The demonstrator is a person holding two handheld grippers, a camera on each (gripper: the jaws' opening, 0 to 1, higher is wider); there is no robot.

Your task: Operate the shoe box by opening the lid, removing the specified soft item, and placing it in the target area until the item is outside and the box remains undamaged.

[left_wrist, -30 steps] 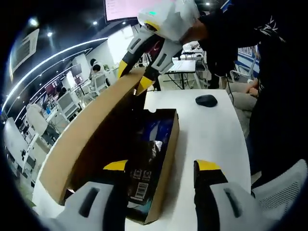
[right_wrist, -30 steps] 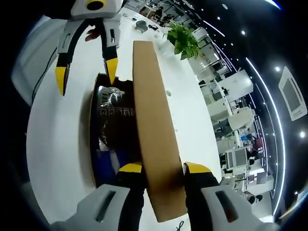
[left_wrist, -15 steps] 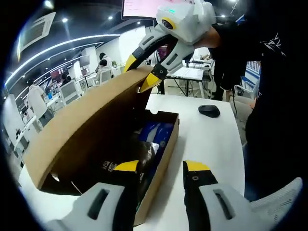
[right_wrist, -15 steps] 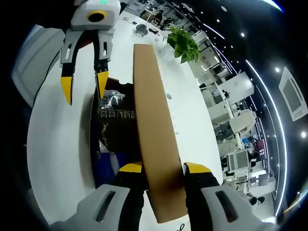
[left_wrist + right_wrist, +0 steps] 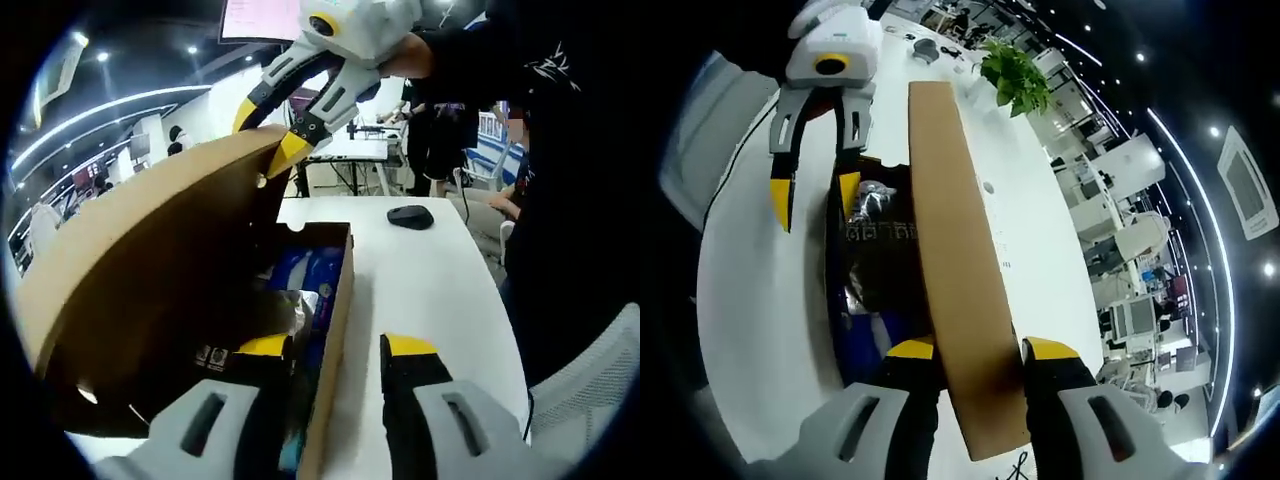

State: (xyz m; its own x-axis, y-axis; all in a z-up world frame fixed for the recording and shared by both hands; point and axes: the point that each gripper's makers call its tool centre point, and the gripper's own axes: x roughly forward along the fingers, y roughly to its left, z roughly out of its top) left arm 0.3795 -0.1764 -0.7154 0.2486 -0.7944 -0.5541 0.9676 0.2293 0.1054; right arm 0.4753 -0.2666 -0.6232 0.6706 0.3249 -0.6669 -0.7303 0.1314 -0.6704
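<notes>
1 shoe box [image 5: 335, 300] on white counter [image 5: 430, 290], lid [image 5: 955, 290] raised | right hand-held gripper [image 5: 970, 350] clamps lid edge | left hand-held gripper [image 5: 335, 348] spread, straddling box wall | 1 blue soft item [image 5: 305, 275] inside box | 1 mouse [image 5: 410, 216] beyond box

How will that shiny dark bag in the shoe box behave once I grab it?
The bag looks crinkled and glossy, so it will probably sag and may slip between the jaws. It lies low beside the box wall, so it could snag coming out. The right gripper holds the lid up; the left gripper is open.
</notes>
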